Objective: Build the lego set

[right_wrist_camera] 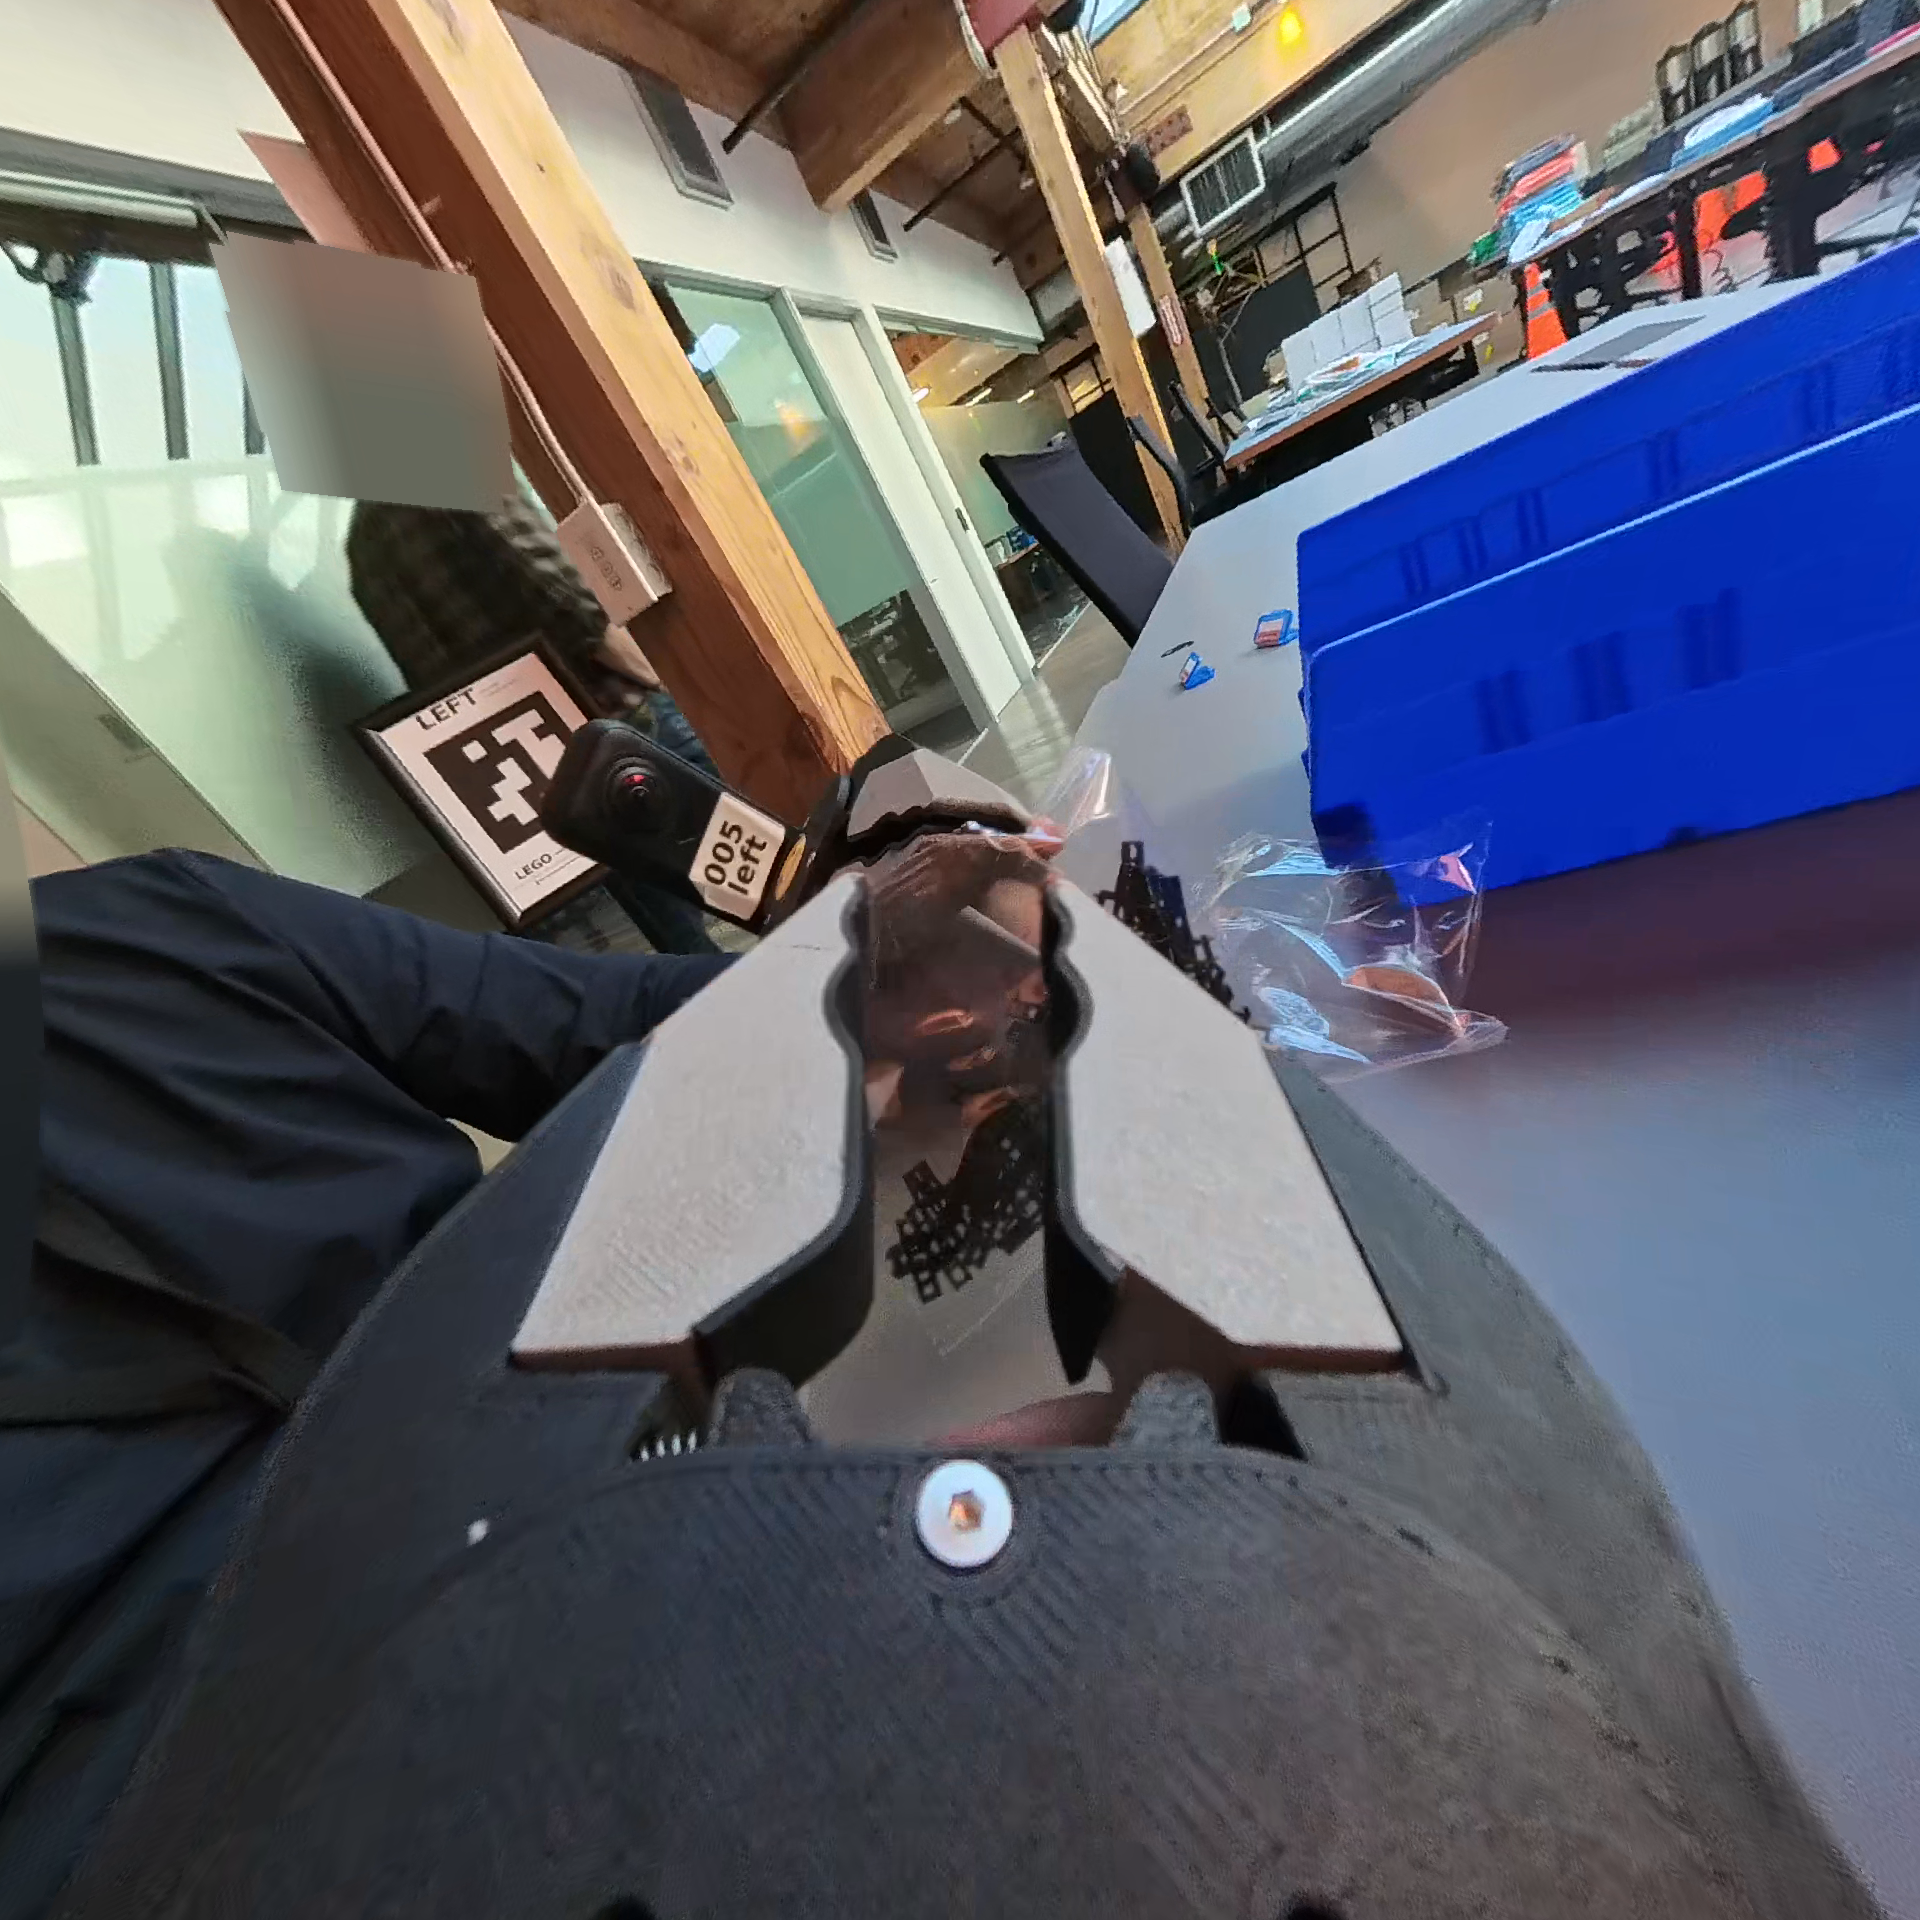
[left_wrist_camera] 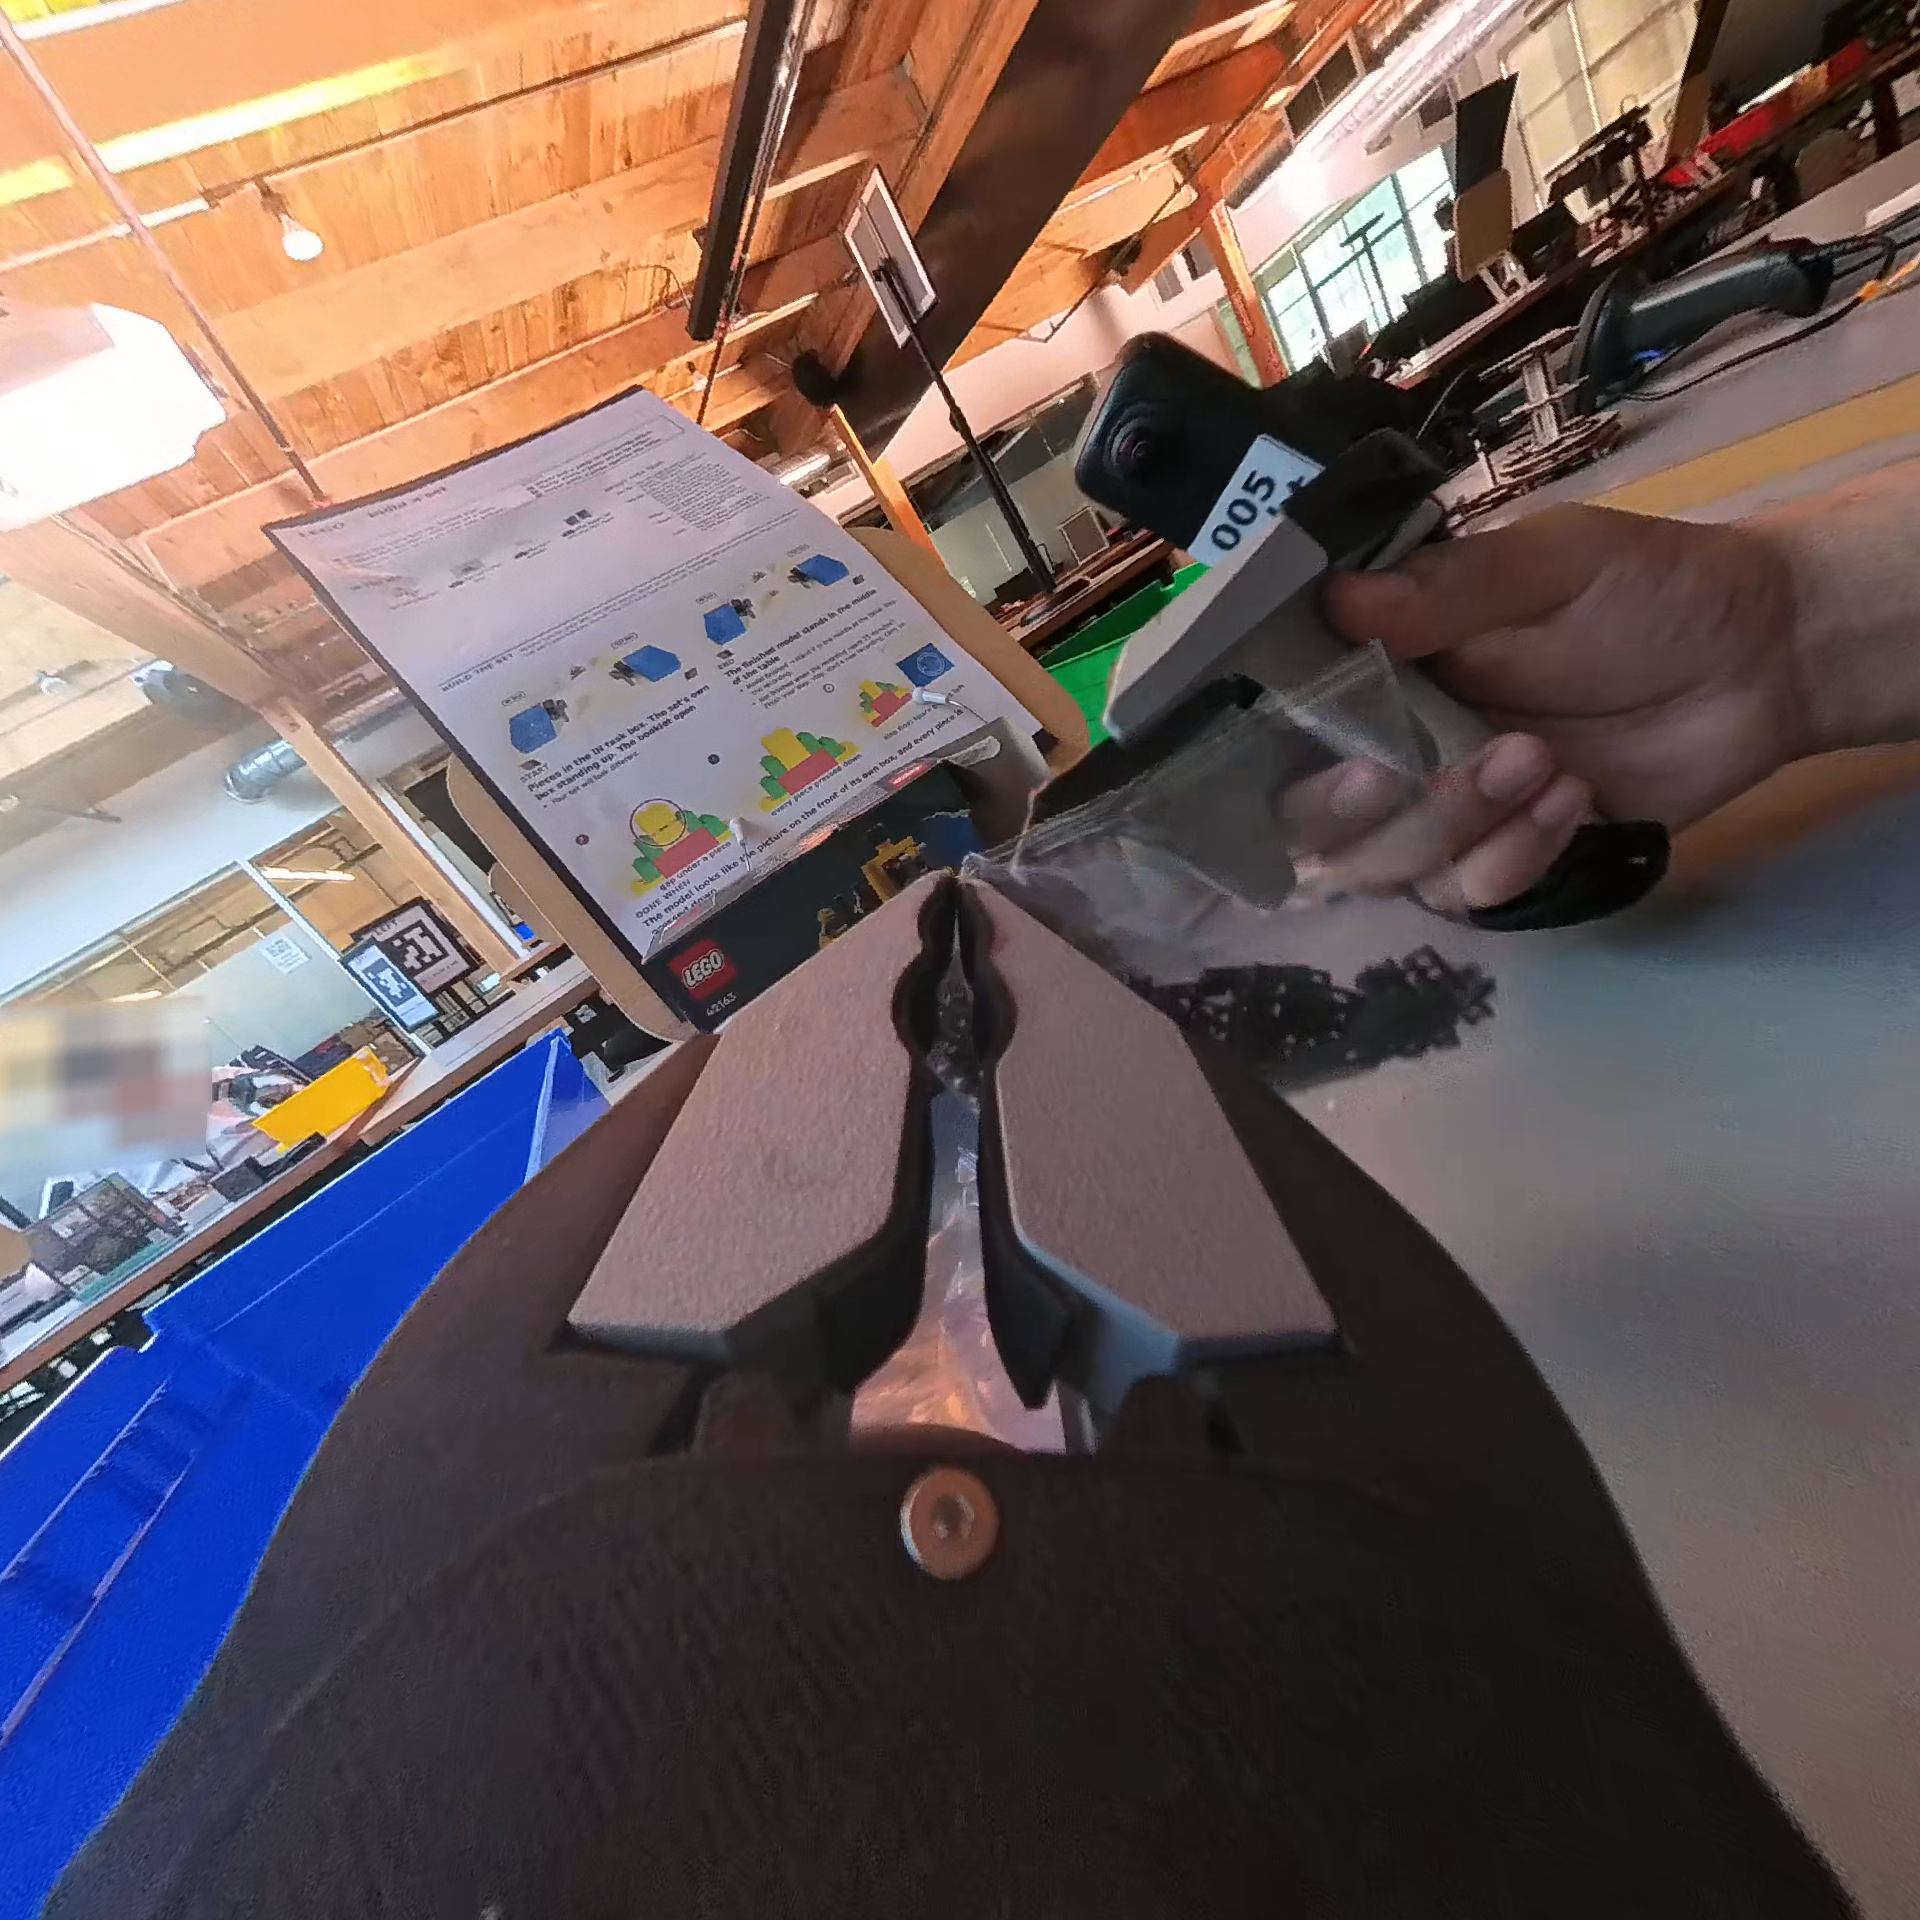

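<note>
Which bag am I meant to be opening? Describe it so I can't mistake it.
Start at the blue bin on the grey table; the bags lie just in front of it. Yours is the clear plastic bag of small black pieces, pinched by the left gripper. The neighbouring clear bag lies crumpled and unheld.
</note>
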The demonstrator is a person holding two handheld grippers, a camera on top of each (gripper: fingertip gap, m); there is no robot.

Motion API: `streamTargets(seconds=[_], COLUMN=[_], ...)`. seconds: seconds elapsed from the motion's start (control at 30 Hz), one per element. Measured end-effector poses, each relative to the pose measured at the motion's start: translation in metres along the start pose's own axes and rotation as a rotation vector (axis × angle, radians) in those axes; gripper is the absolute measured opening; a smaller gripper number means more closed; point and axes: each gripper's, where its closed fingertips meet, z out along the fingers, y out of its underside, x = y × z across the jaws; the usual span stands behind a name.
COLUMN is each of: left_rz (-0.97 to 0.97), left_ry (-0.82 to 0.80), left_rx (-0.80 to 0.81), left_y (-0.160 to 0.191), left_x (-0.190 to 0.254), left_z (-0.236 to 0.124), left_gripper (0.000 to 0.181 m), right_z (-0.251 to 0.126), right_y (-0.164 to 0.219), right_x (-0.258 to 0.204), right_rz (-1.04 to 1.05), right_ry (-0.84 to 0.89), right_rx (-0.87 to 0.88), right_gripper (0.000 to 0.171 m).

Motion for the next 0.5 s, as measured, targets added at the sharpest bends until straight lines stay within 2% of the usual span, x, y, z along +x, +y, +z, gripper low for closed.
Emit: streamTargets(seconds=[0.13, 0.2, 0.5], left_rz=[0.007, 0.011, 0.010], left_ry=[0.007, 0.011, 0.036], left_rx=[0.001, 0.001, -0.007], left_y=[0.000, 0.000, 0.003], left_x=[0.002, 0.002, 0.005], left_z=[0.001, 0.003, 0.007], left_gripper=[0.000, 0.000, 0.000], right_z=[0.008, 0.012, 0.013], right_y=[0.016, 0.023, 0.024], right_x=[0.002, 0.001, 0.001], right_rz=[0.008, 0.011, 0.009], right_ry=[0.002, 0.000, -0.006], right_rx=[-0.079, -0.111, -0.112], right_gripper=[0.051, 0.056, 0.056])
